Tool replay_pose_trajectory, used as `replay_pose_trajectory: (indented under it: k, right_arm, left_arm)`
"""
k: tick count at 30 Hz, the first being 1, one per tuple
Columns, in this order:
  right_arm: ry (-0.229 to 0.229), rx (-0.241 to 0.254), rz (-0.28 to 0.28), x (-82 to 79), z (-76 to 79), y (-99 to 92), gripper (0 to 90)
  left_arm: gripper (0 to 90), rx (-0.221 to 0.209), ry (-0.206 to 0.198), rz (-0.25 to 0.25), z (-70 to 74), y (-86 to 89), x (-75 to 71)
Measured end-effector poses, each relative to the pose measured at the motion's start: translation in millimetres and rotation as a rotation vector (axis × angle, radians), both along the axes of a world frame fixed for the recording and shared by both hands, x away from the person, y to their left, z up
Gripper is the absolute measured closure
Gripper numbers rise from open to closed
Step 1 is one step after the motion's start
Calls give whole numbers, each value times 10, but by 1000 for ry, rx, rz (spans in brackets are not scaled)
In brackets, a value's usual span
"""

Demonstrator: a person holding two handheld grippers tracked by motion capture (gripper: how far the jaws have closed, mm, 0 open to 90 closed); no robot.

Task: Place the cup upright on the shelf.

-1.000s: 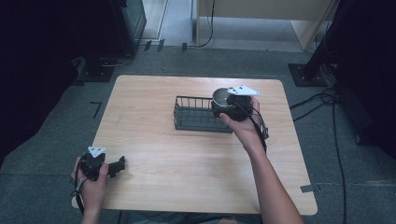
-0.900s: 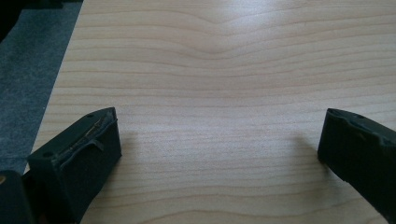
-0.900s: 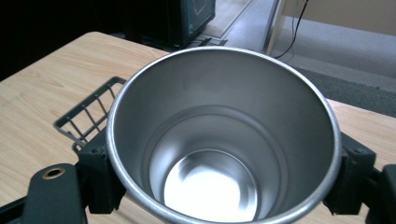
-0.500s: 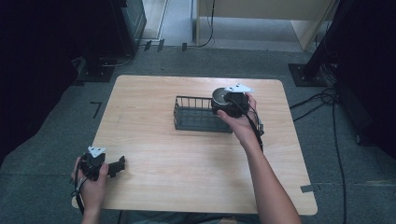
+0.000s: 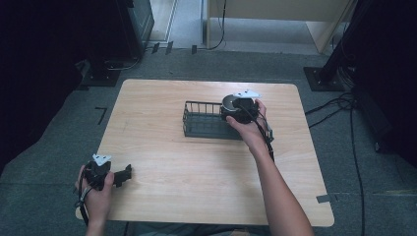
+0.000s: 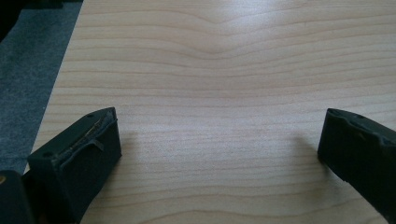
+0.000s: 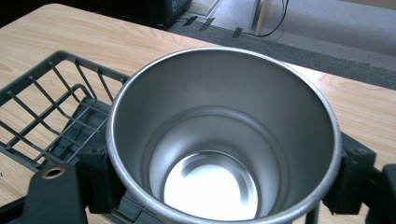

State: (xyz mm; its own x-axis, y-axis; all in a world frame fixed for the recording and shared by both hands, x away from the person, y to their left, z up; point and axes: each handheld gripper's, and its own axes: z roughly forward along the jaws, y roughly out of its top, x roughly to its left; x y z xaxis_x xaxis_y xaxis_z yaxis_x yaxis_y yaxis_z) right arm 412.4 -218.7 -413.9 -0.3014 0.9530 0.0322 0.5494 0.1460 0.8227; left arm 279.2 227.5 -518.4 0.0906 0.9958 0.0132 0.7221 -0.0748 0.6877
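Fingers (image 7: 352, 179) of the right gripper (image 5: 239, 109) clamp the steel cup (image 7: 222, 140) upright over the wire basket's (image 5: 204, 123) right end, so lower it straight inside; left gripper (image 6: 219, 154) rests open.

Overhead table (image 5: 162, 147) view, two close gripper-mounted views

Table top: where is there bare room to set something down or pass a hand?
The table is bare left of the wire basket, and across the near half between the left claw and the right forearm. It is crowded at the basket's right end, where the right claw holds the steel cup.
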Motion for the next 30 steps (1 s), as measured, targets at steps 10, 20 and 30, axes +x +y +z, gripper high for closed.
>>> replay_pose_trajectory:
  k: [10, 20, 30]
  right_arm:
    - [30, -21, 19, 42, -132, 106, 184]
    - [52, -17, 24, 55, -205, 137, 183]
    - [47, 6, 50, 13, -213, 79, 69]
  left_arm:
    - [0, 0, 0, 0, 0, 0, 0]
    - [0, 0, 0, 0, 0, 0, 0]
    - [0, 0, 0, 0, 0, 0, 0]
